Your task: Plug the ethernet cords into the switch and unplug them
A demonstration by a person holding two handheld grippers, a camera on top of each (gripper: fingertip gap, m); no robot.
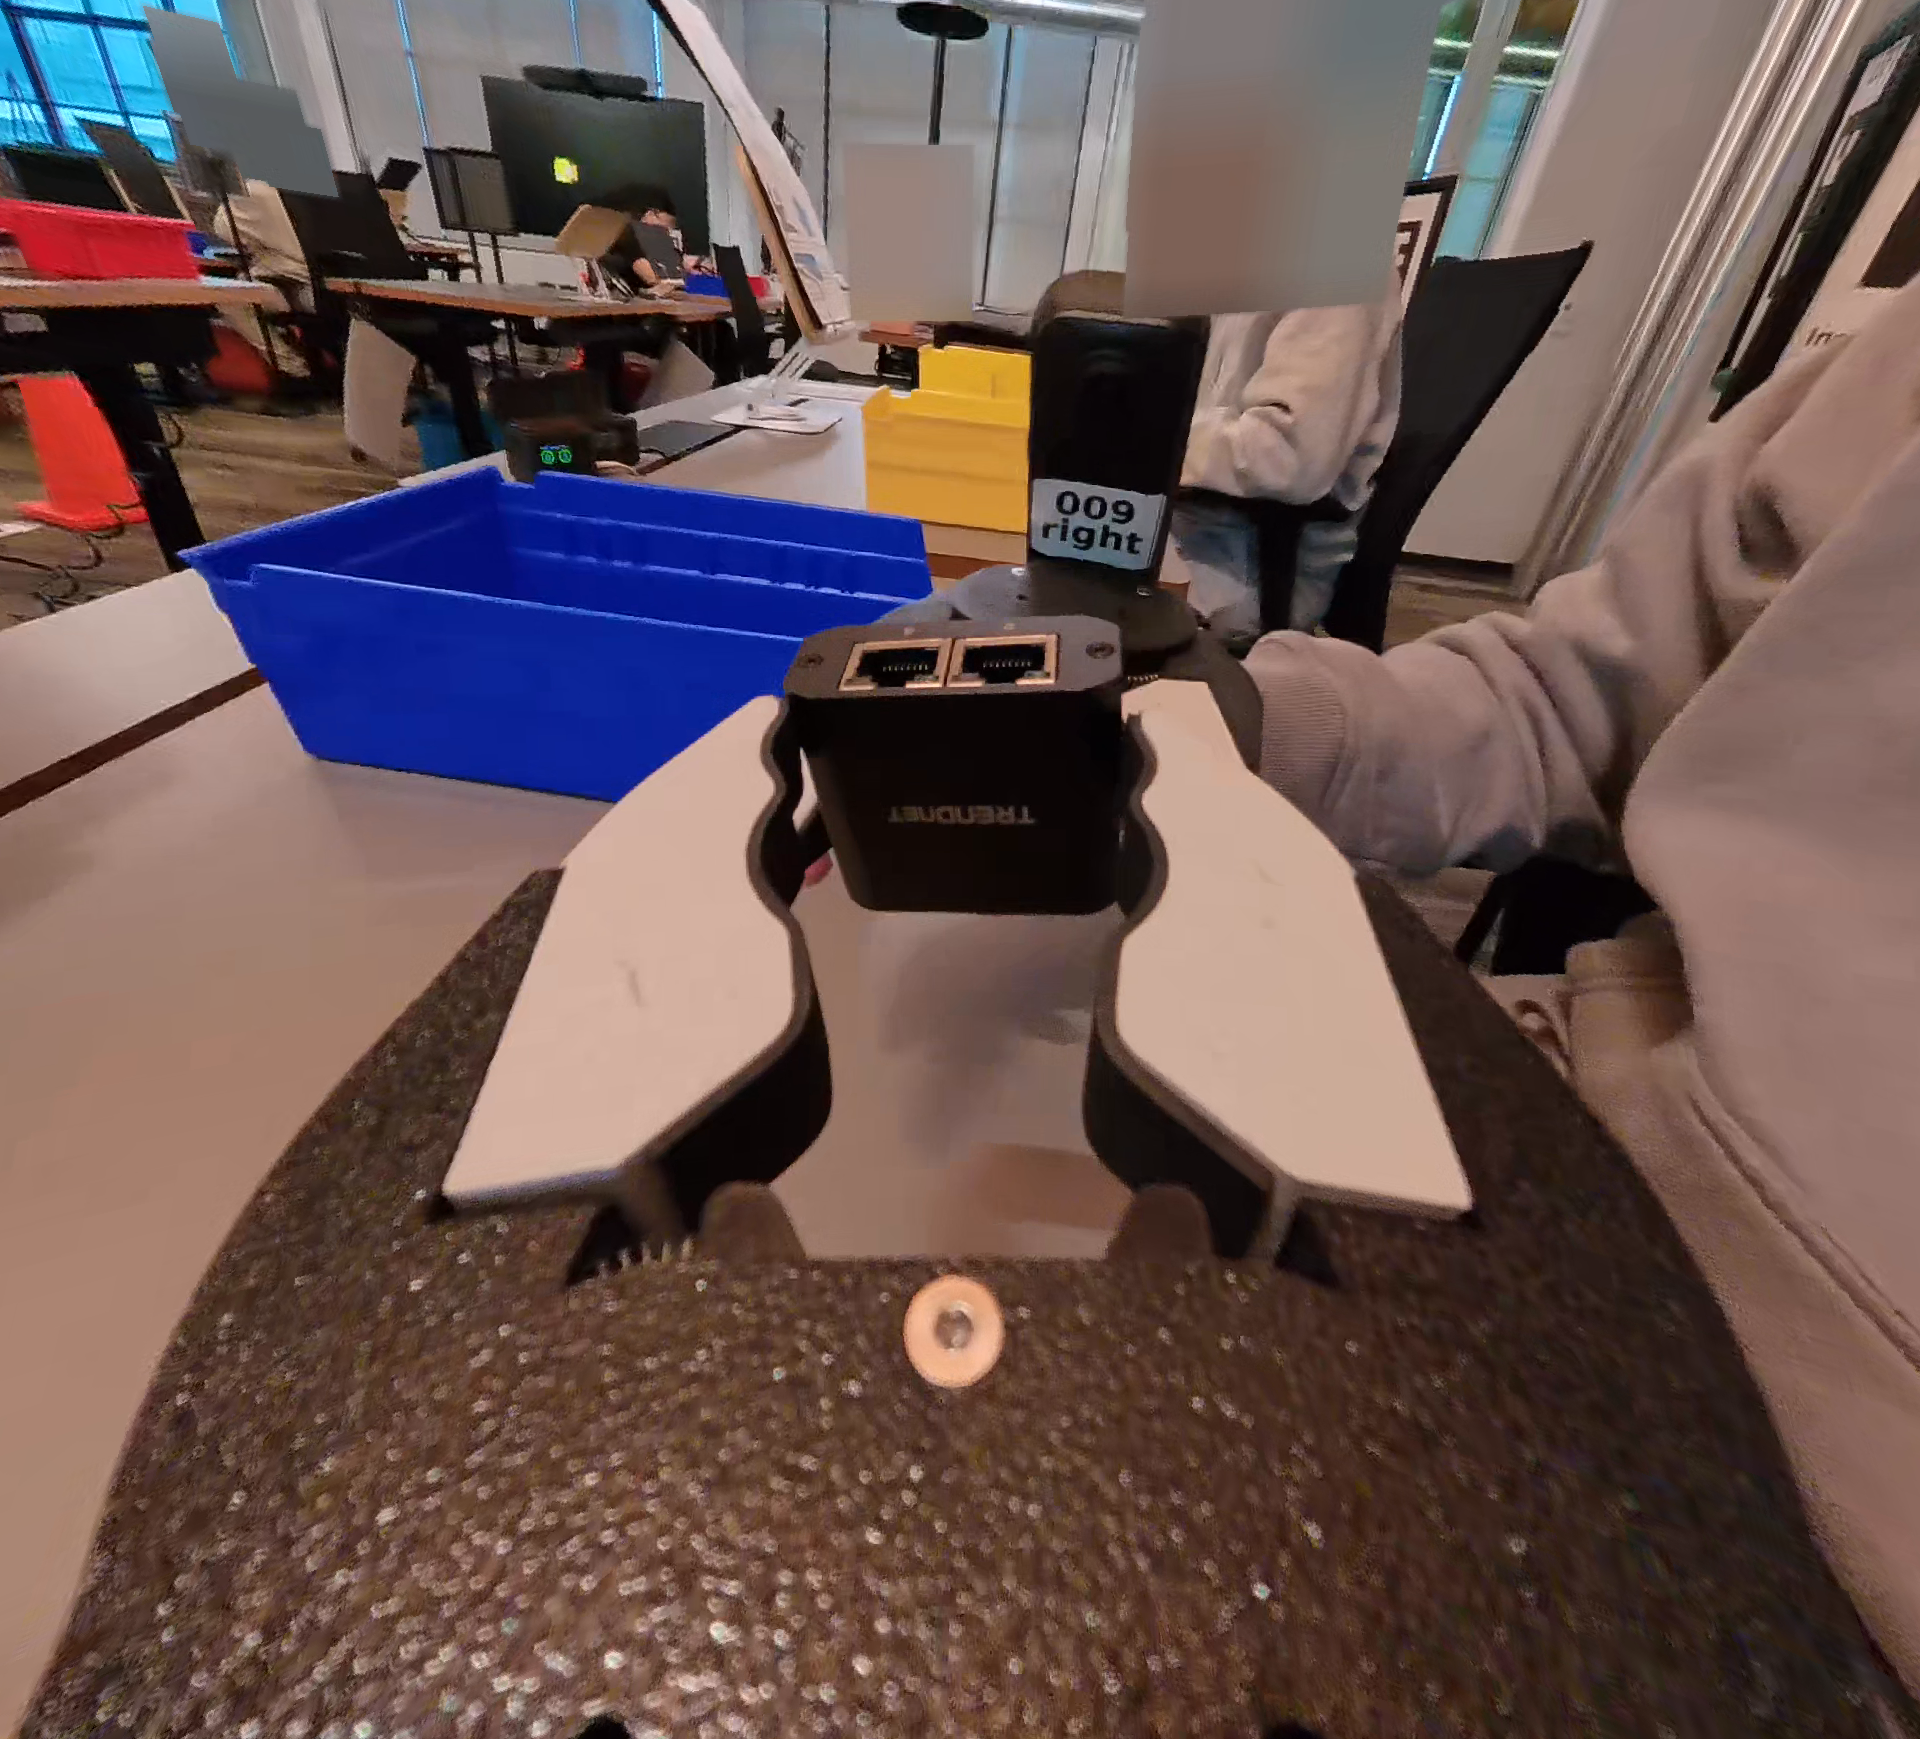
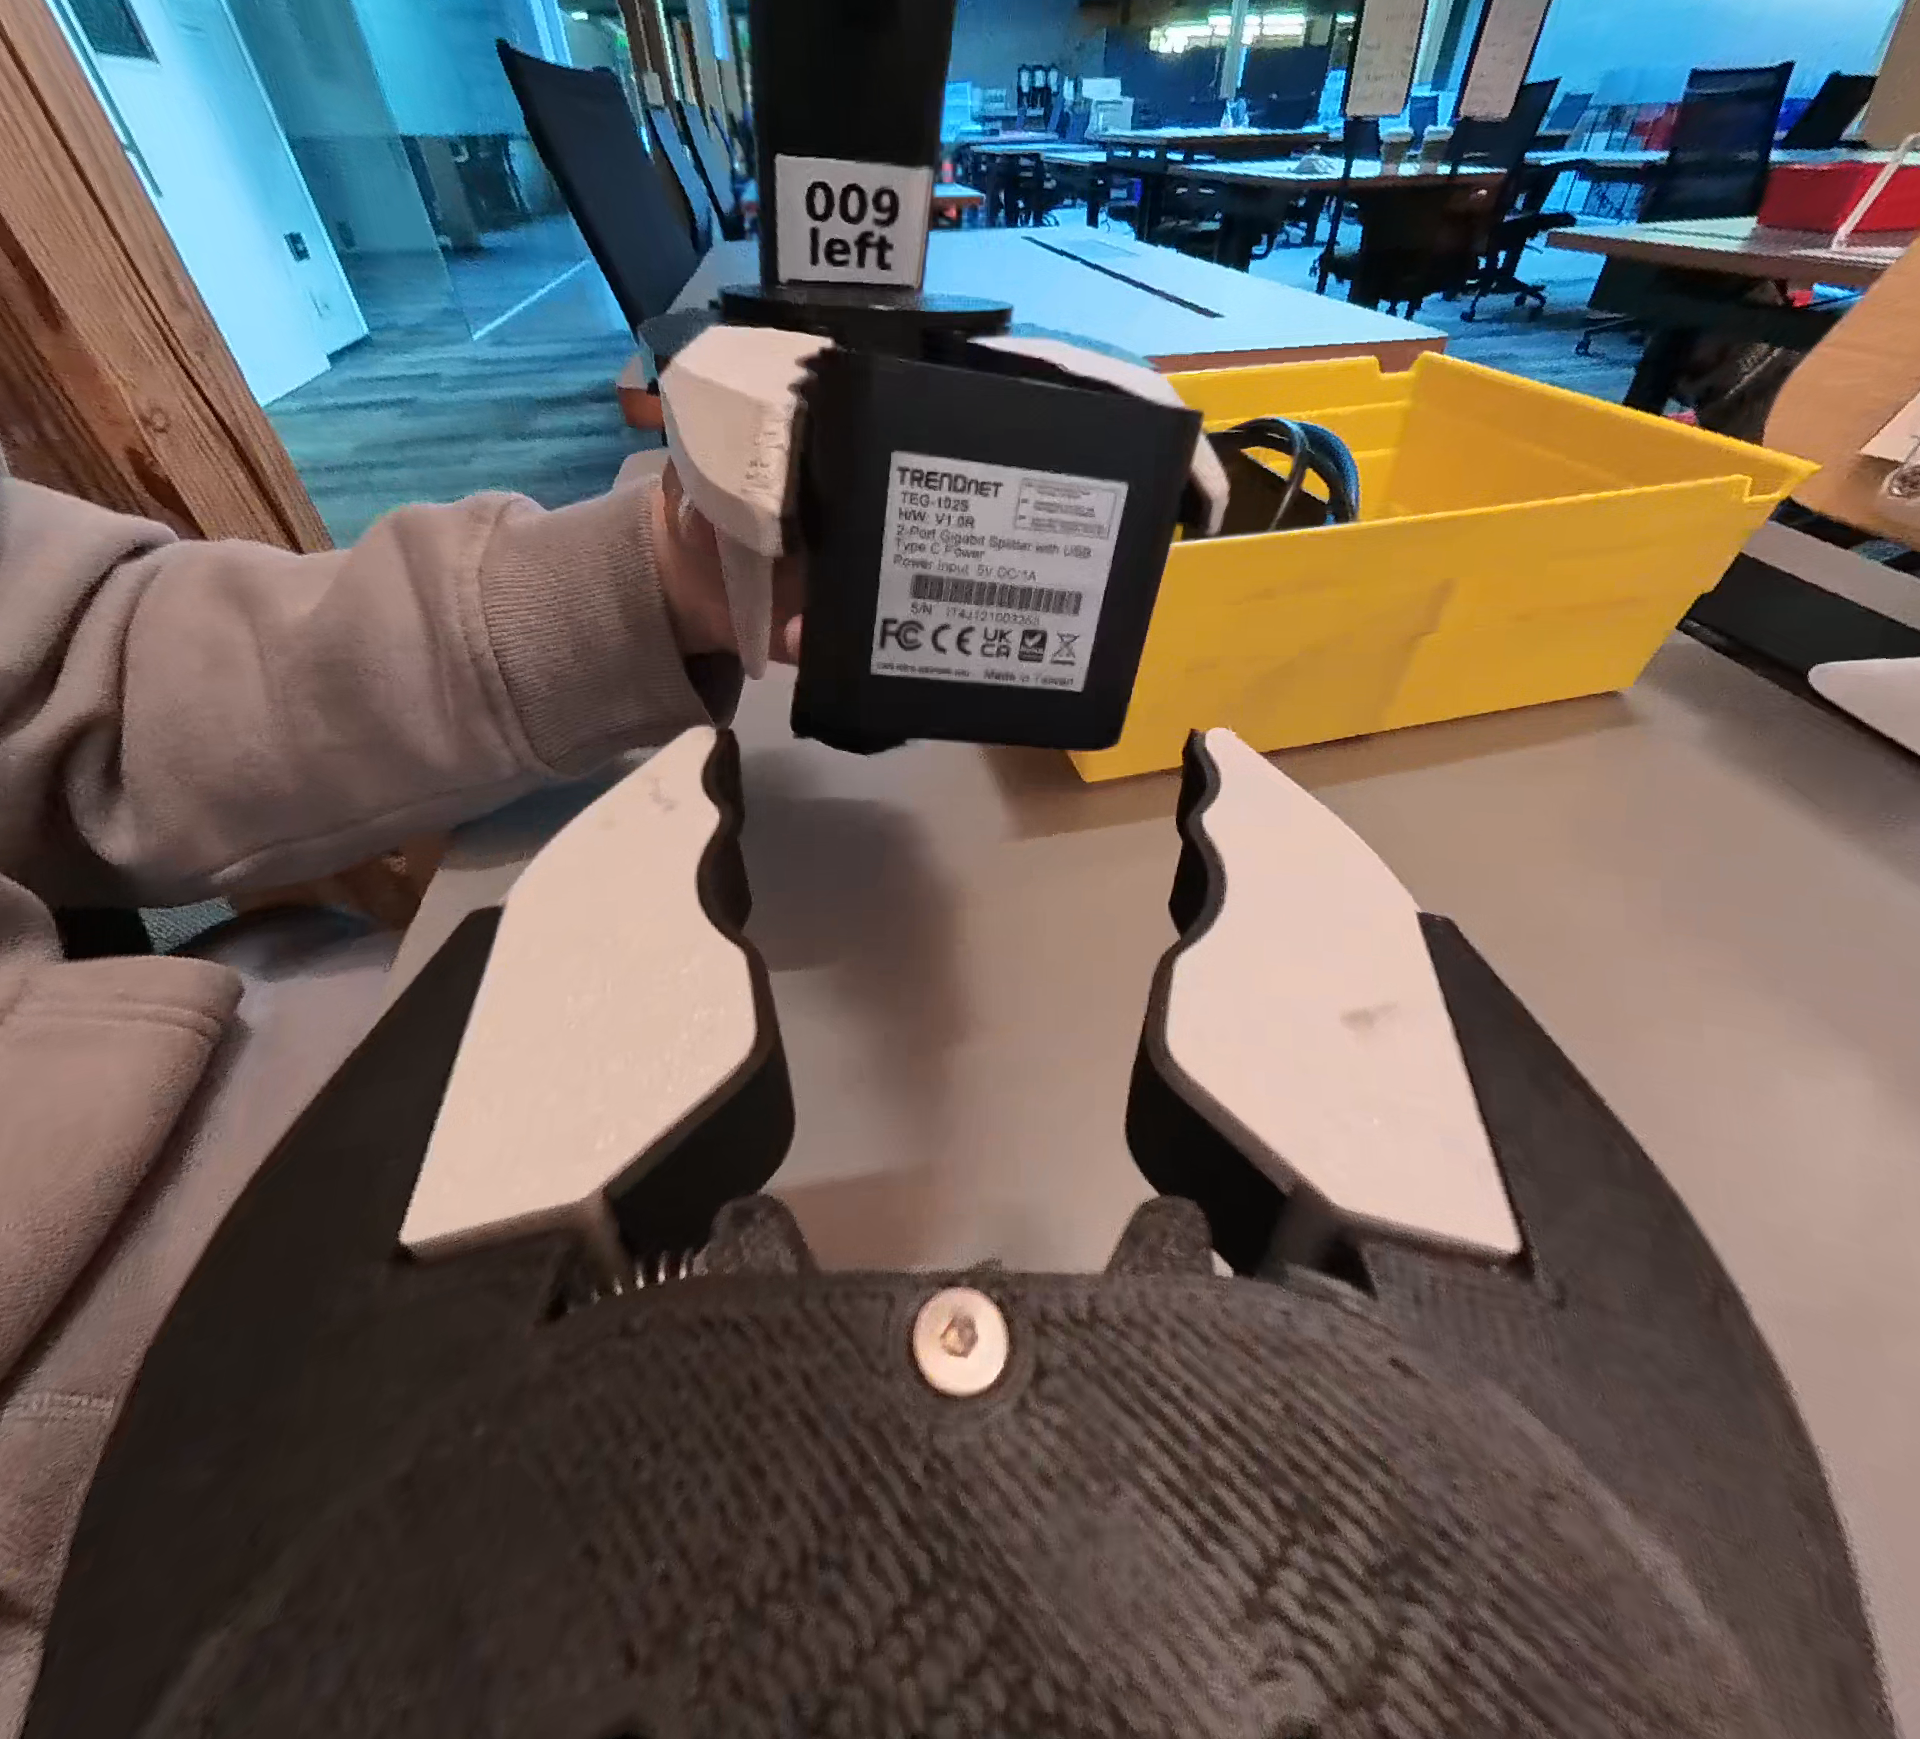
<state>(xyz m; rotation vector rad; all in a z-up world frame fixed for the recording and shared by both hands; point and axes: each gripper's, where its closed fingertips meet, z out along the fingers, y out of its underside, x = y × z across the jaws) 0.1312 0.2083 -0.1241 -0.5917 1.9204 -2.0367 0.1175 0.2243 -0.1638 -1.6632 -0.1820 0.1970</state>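
Left gripper (image 1: 961, 754): fingers closed on a black box, held above the table. Right gripper (image 2: 961, 754): fingers spread, nothing between them, facing the left gripper at 12 o'clock.

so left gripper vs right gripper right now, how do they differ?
The left gripper is shut on the black switch, held up off the table; the right gripper is open and holds nothing. The left one's fingers press the switch's sides; the right one's fingers stand apart, just short of it. Both have white fingers with black wavy inner edges.
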